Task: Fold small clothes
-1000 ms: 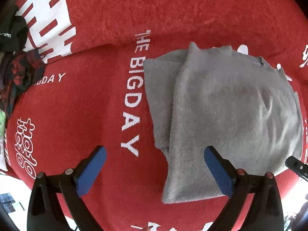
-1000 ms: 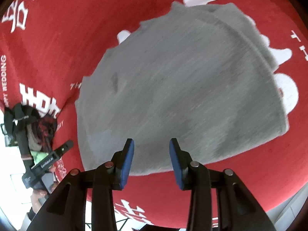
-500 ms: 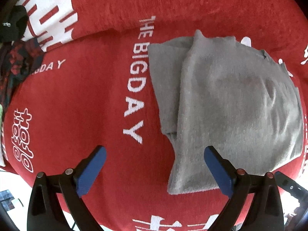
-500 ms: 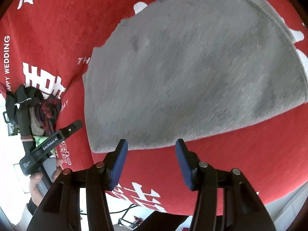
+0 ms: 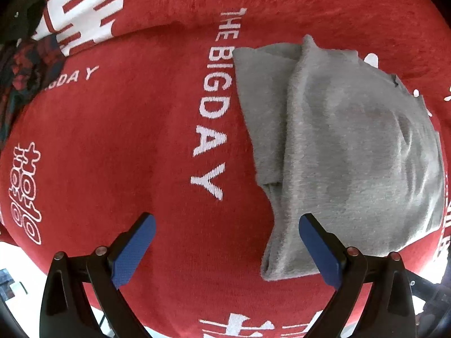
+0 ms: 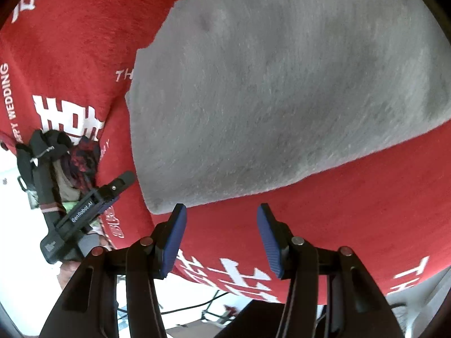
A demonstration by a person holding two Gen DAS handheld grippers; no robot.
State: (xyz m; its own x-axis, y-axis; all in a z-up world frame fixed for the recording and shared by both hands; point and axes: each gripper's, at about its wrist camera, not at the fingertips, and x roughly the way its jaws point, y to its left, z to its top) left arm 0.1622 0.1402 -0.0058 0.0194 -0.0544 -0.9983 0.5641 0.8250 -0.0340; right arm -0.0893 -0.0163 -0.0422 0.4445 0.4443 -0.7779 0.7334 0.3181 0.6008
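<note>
A grey fleece garment (image 5: 352,152) lies folded flat on the red cloth-covered table (image 5: 126,146), with one layer lapped over another along its left side. My left gripper (image 5: 227,246) is open and empty, held above the red cloth by the garment's near left corner. The garment fills the right wrist view (image 6: 282,90). My right gripper (image 6: 221,236) is open and empty, just off the garment's near edge. The left gripper also shows at the left of the right wrist view (image 6: 93,208).
The red cloth carries white lettering (image 5: 214,118). A pile of dark and red patterned clothes (image 5: 25,64) sits at the table's far left edge; it also shows in the right wrist view (image 6: 64,163). The table's near edge (image 6: 225,281) runs below my right gripper.
My right gripper's jaws have opened wider and it has drawn closer to the garment's near edge. The left gripper has shifted a little; the garment lies as before.
</note>
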